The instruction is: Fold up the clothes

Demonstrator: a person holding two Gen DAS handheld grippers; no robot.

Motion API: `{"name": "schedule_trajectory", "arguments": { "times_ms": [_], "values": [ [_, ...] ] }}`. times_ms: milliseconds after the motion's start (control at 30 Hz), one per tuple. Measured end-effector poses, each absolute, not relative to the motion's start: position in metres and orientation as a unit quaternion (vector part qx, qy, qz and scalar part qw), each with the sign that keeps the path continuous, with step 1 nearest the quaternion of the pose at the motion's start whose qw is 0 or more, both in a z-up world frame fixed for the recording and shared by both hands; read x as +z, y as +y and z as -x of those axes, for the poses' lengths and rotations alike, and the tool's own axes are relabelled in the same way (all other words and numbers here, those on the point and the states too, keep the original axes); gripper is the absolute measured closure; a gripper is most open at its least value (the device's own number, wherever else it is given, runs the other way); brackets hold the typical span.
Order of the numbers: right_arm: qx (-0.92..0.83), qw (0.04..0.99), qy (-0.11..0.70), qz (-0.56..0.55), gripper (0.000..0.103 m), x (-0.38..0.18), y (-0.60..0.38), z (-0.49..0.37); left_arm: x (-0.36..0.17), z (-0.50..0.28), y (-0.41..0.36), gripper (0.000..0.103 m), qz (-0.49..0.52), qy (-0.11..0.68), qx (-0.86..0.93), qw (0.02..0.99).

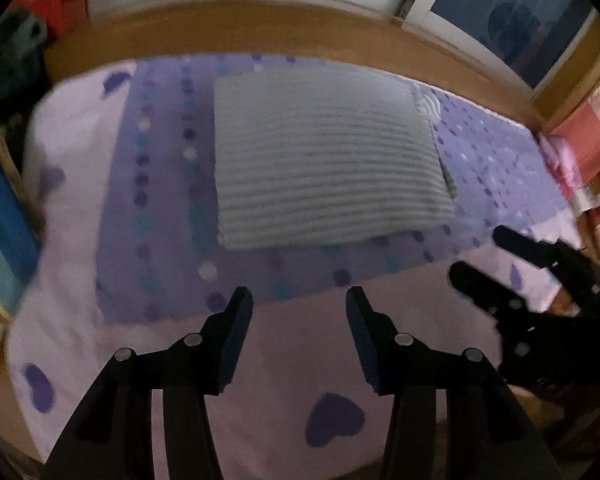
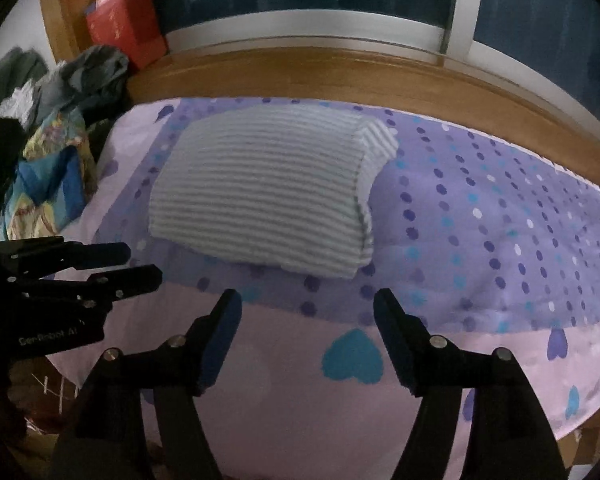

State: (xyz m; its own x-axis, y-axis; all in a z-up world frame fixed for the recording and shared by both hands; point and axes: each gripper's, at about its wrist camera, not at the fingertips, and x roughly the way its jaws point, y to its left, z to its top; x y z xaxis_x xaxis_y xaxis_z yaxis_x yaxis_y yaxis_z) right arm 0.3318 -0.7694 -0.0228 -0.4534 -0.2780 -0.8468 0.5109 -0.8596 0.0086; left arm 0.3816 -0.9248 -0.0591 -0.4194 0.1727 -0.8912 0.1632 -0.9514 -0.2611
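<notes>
Striped garment (image 1: 324, 160), one folded piece on bedspread (image 1: 500, 160); left gripper (image 1: 300, 300), right gripper (image 2: 308, 300), fingers apart, empty.

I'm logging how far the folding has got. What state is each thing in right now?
Striped garment: folded into a compact rectangle, lying flat on the bedspread, touched by neither gripper.
Bedspread: spread over the bed, garment on top.
Clothes pile: crumpled, unfolded, beyond the bed's far left corner.
Left gripper: open, empty, short of the garment.
Right gripper: open, empty, short of the garment.
</notes>
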Motion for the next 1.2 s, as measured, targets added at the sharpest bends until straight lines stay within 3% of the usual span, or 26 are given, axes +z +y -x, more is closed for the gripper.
{"name": "schedule_trajectory", "arguments": {
  "times_ms": [467,1200],
  "values": [
    [-0.832,0.22,0.129,-0.493,0.034,-0.036,-0.78,-0.341,-0.07,-0.399,-0.914,0.054,0.562,-0.133,0.817,0.001],
    [-0.835,0.215,0.131,-0.49,0.034,-0.033,-0.767,-0.338,-0.043,-0.4,-0.88,0.053,0.556,-0.069,0.827,-0.044]
  ]
}}
